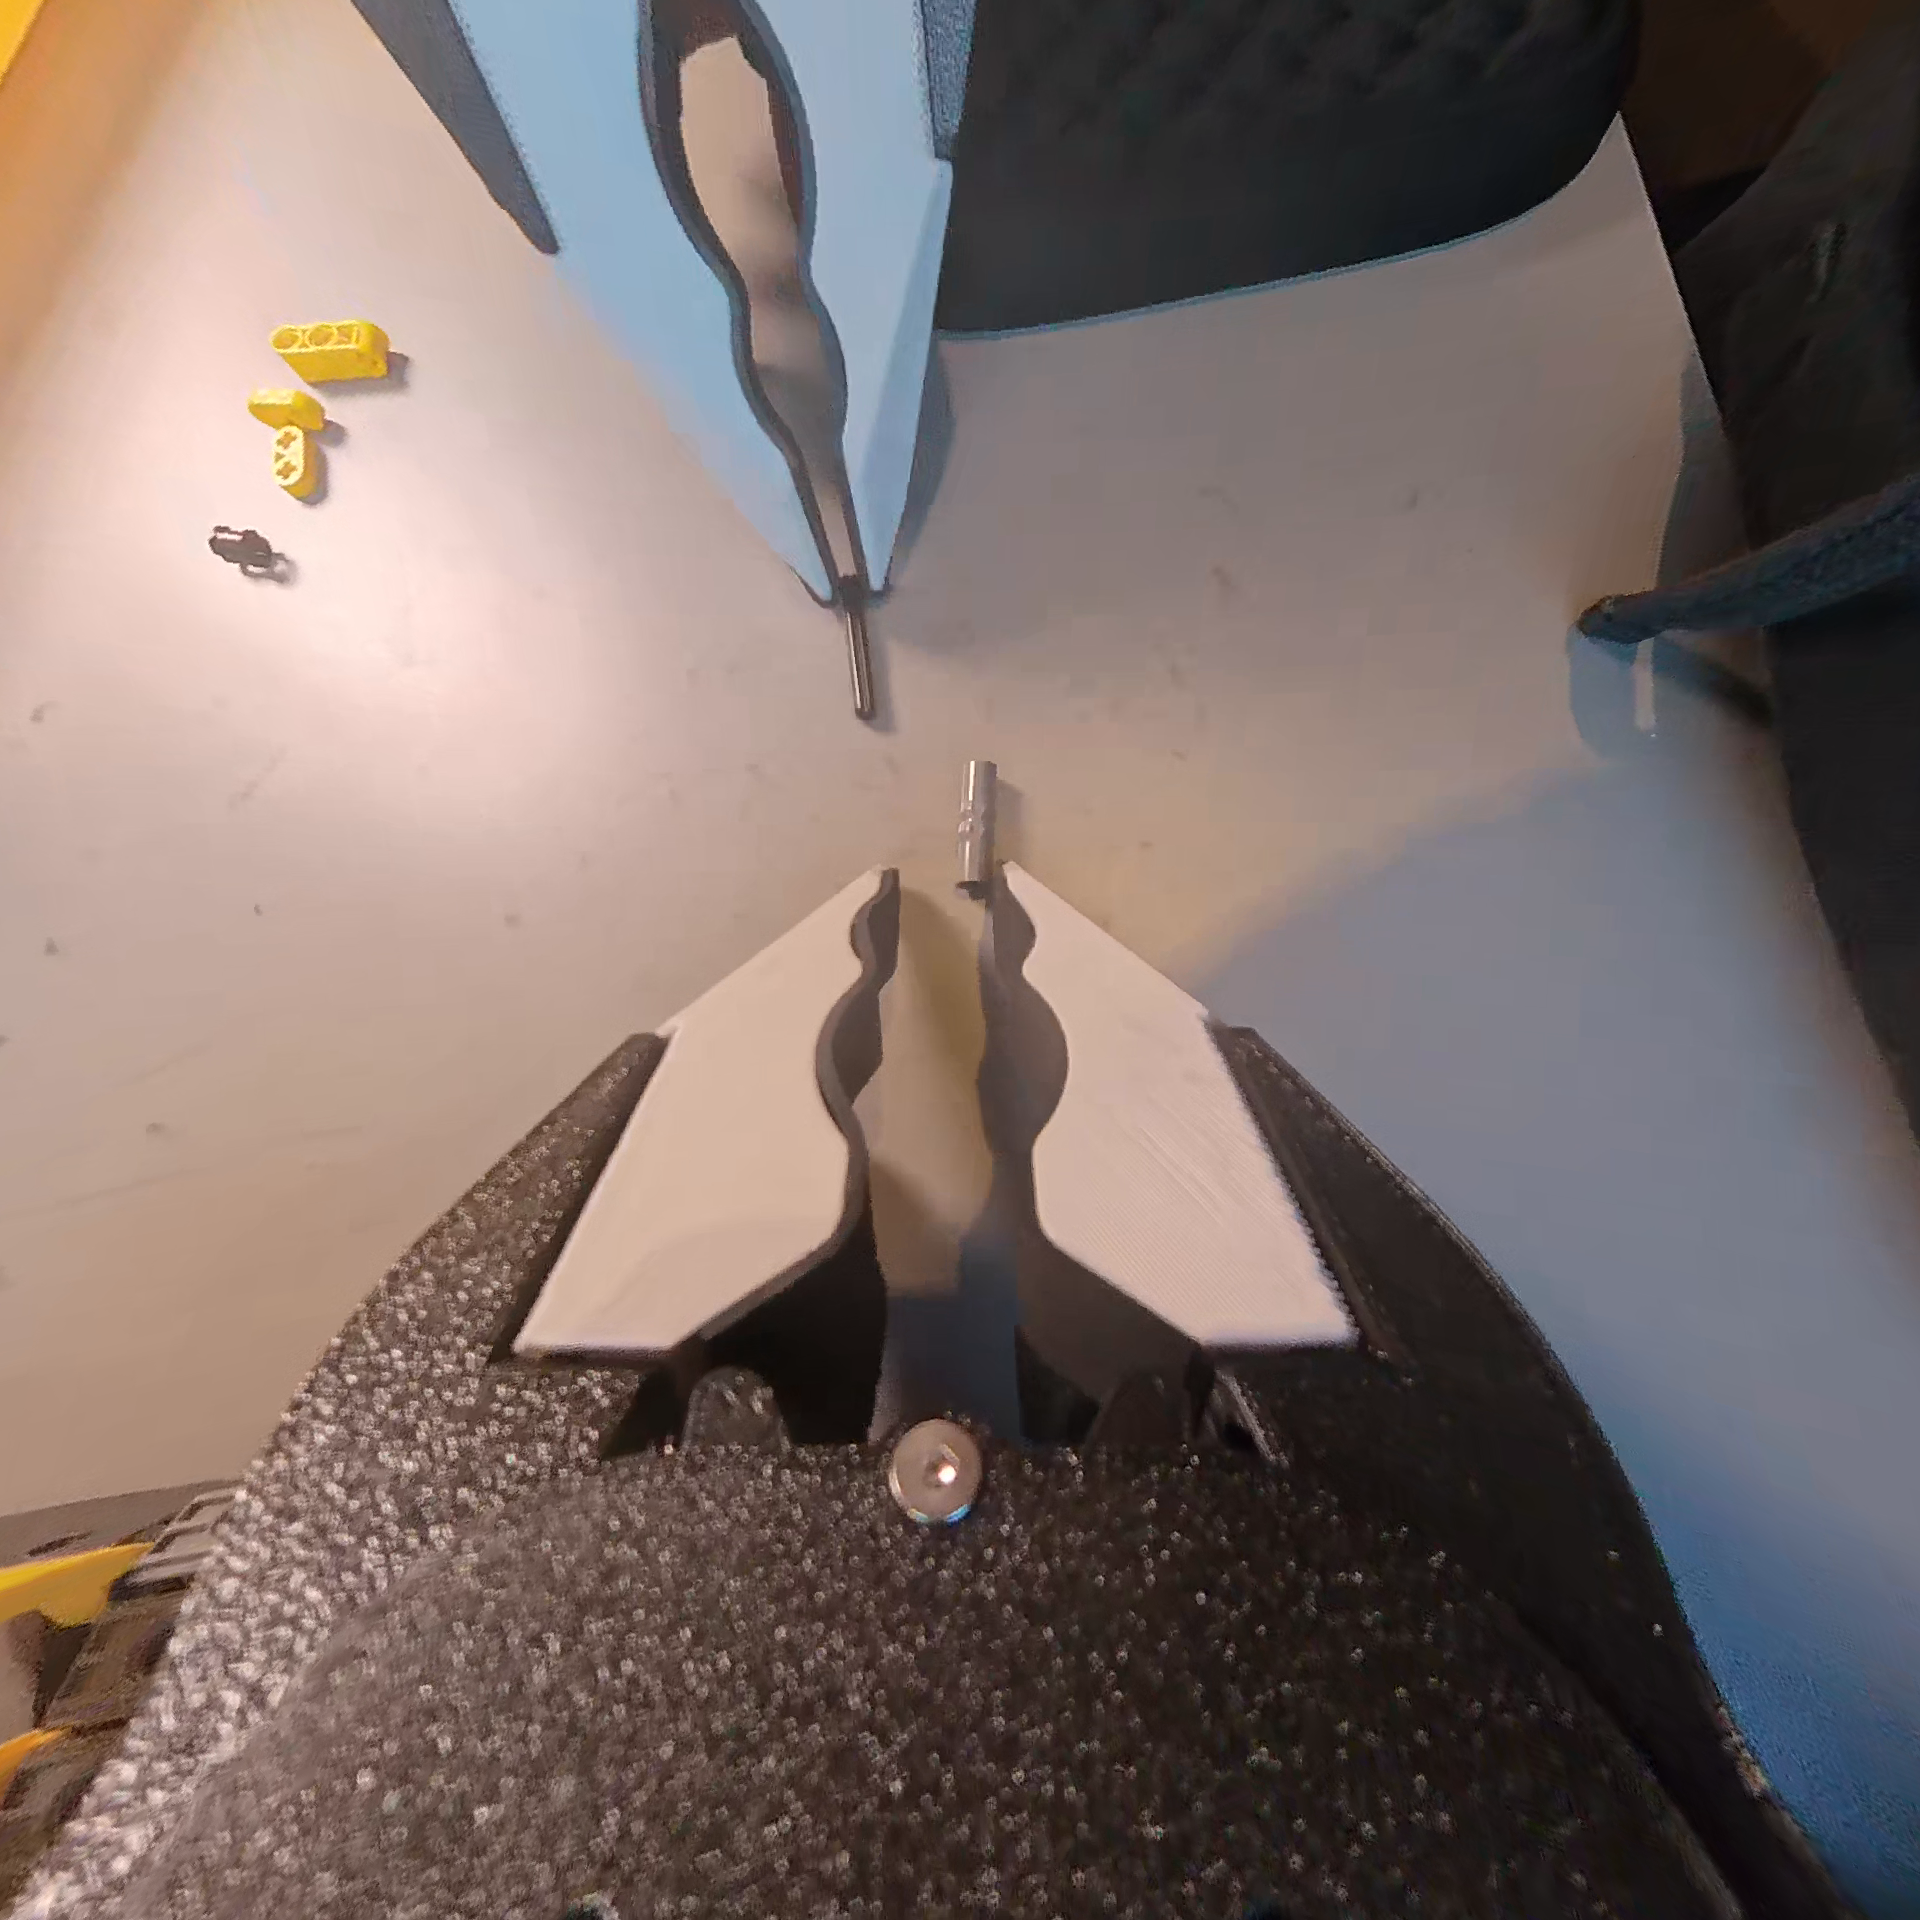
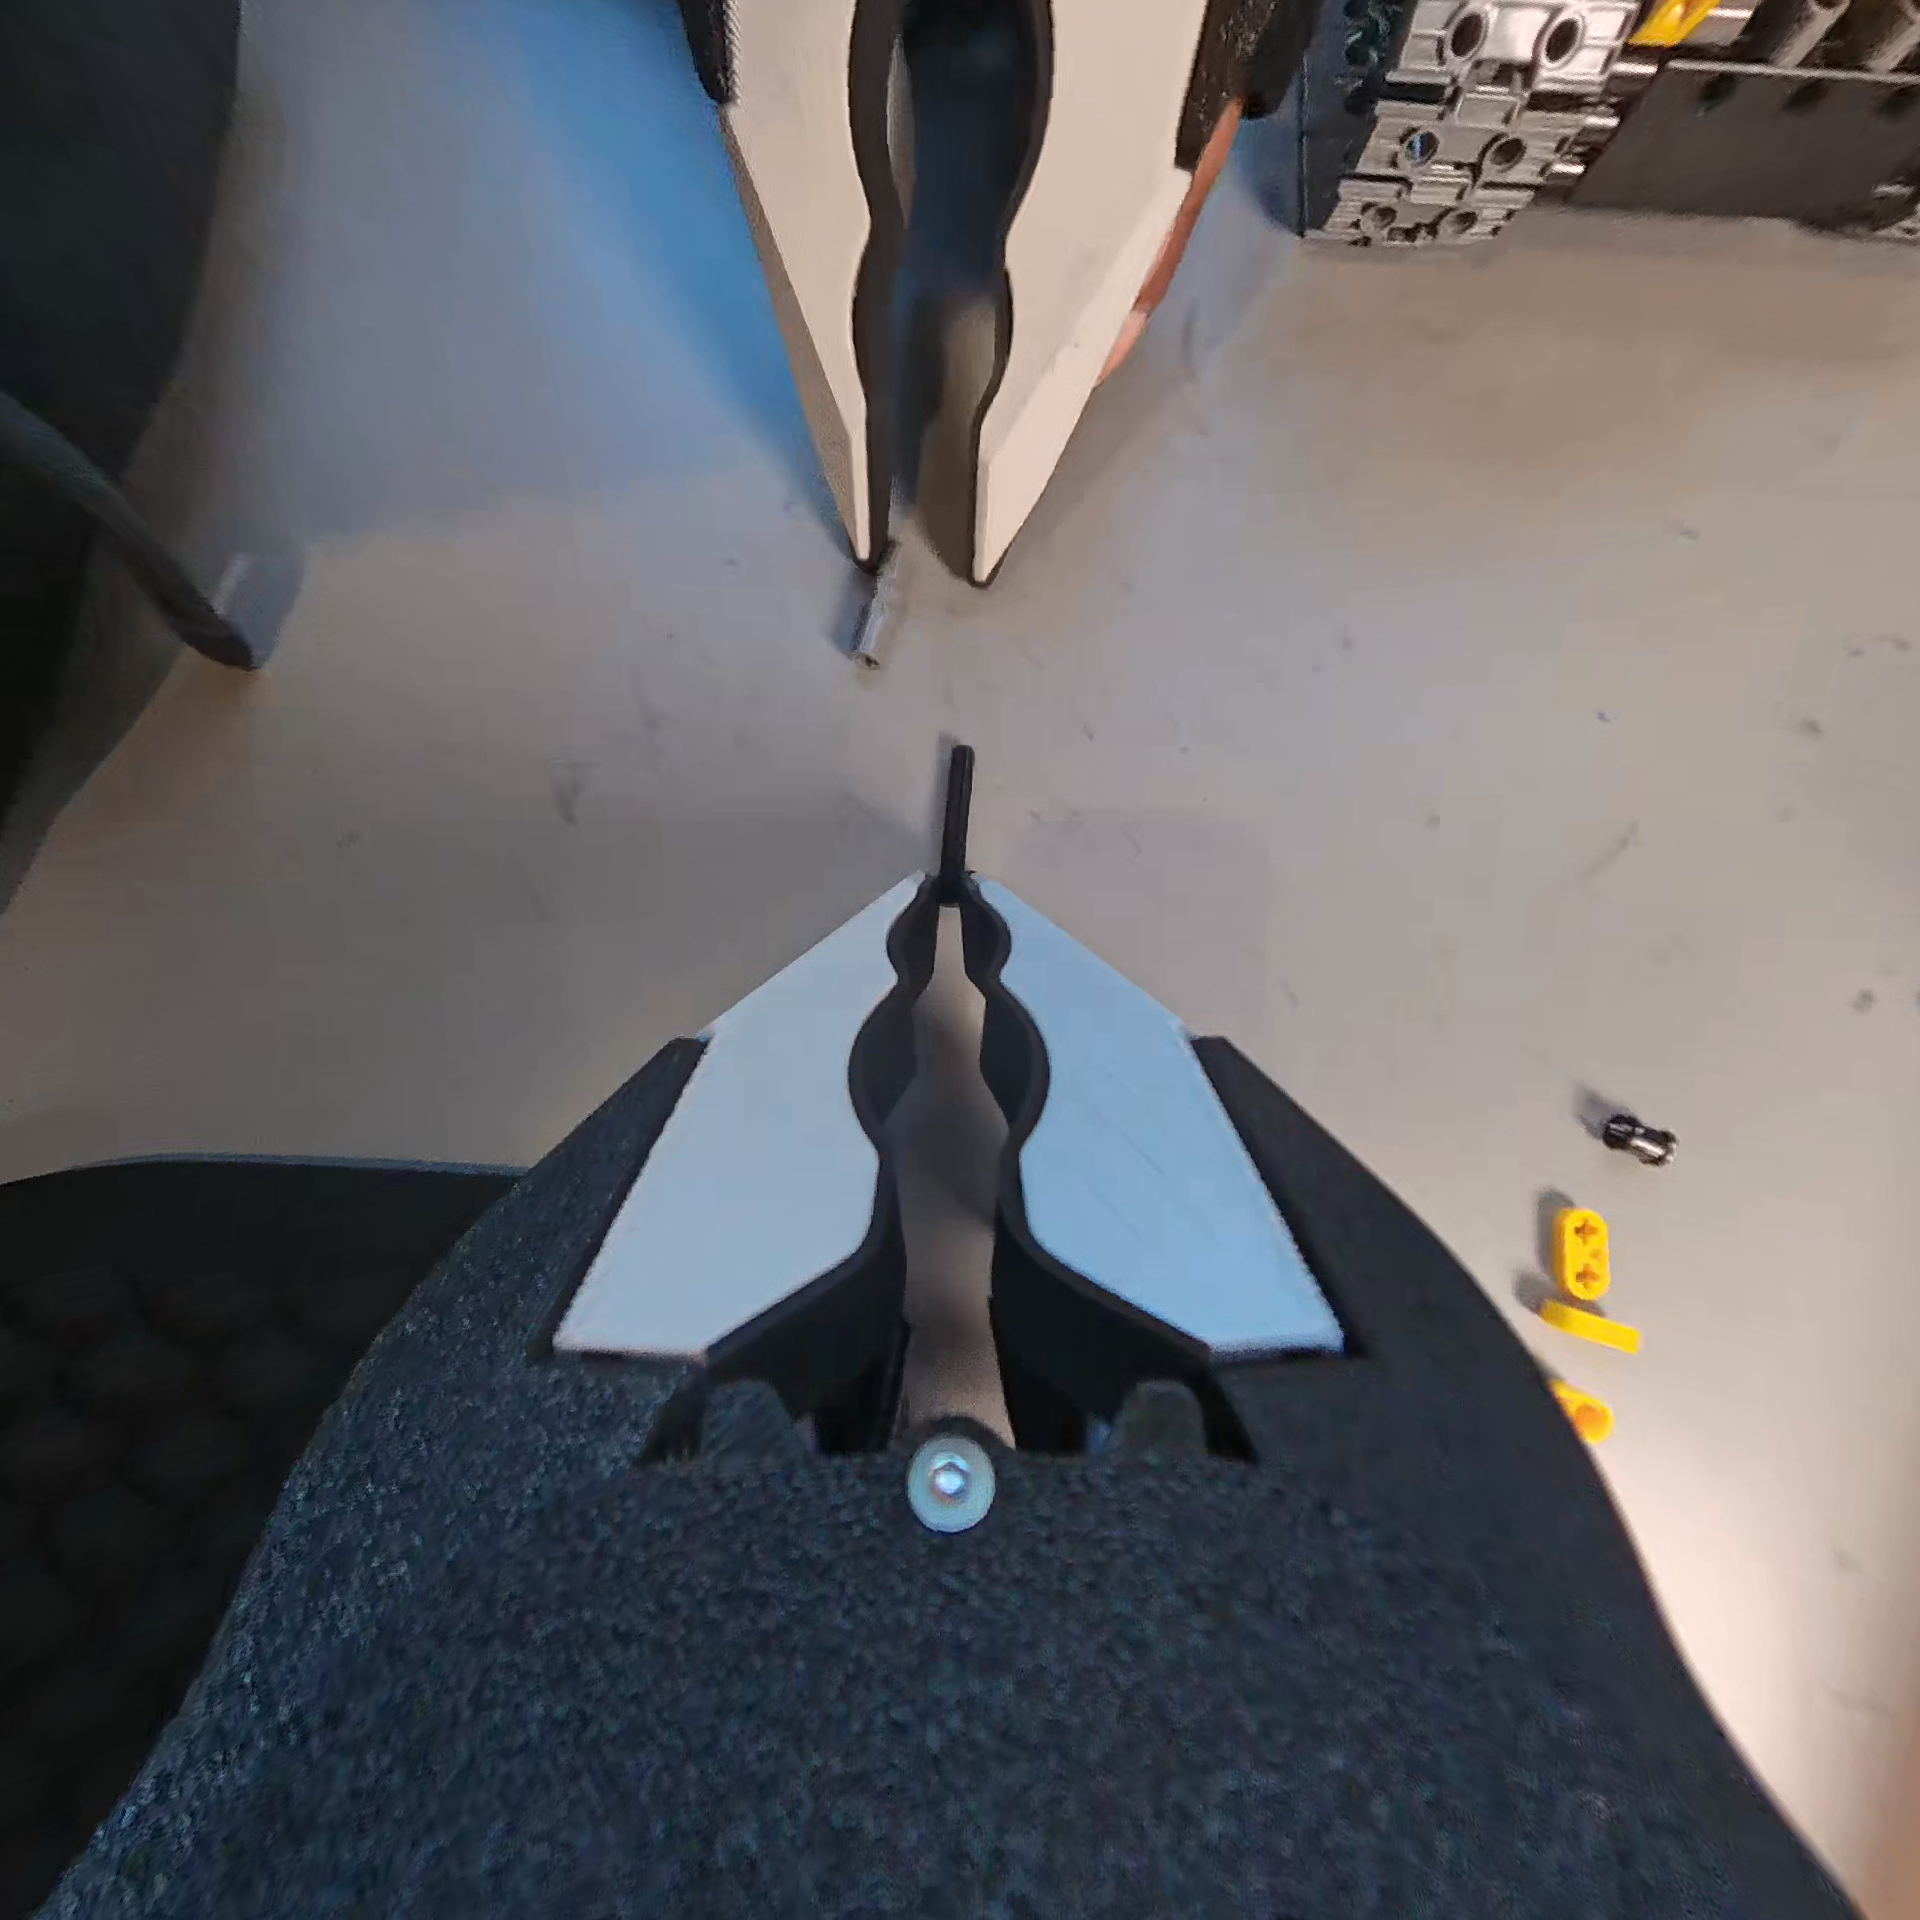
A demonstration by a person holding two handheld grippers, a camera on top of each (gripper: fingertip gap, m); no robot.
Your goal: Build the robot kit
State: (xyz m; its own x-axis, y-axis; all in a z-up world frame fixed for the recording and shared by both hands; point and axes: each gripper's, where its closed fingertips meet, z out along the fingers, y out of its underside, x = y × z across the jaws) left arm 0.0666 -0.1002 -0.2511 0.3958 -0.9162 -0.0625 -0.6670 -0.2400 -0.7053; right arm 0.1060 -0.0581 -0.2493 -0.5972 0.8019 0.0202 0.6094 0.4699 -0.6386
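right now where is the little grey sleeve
In the left wrist view the grey sleeve sits at the left tool's tips, against its right finger, pointing toward the black axle gripped by the right tool opposite.

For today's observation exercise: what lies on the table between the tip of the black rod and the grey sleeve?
Nothing: between the black rod and the grey sleeve, only bare table shows, in both wrist views.

- No writing, label, brand mark, number or sign can be read in either wrist view.
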